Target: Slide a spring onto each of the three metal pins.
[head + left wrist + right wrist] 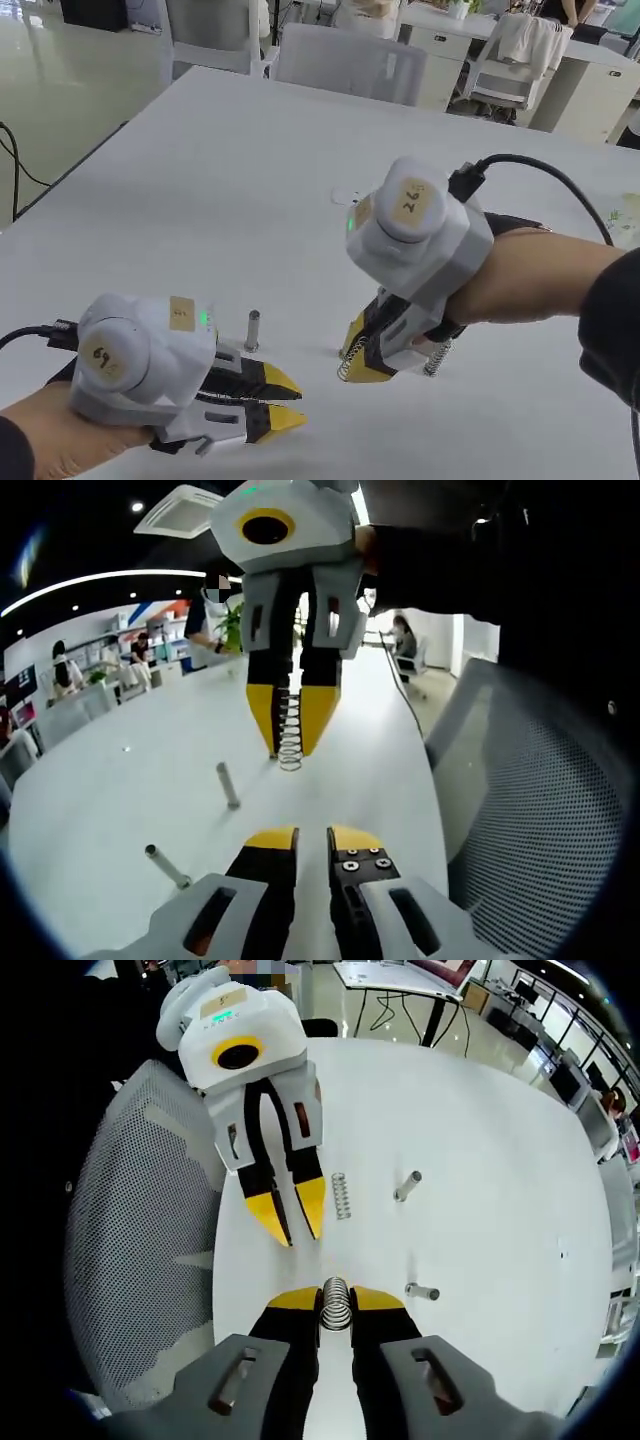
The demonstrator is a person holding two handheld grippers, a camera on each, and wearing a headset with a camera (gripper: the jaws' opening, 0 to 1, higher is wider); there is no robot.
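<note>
Pinching a spring (290,742) in my right gripper (336,1310) low over the table (250,180), left gripper (312,840) narrow and empty beside a bare pin (253,330), I worry the grip, seemingly near one end, lets it swing and miss the pin.

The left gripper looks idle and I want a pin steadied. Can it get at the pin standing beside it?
Probably yes. The left gripper is open and empty, and the upright pin stands close beside its jaws with only bare table between them.
</note>
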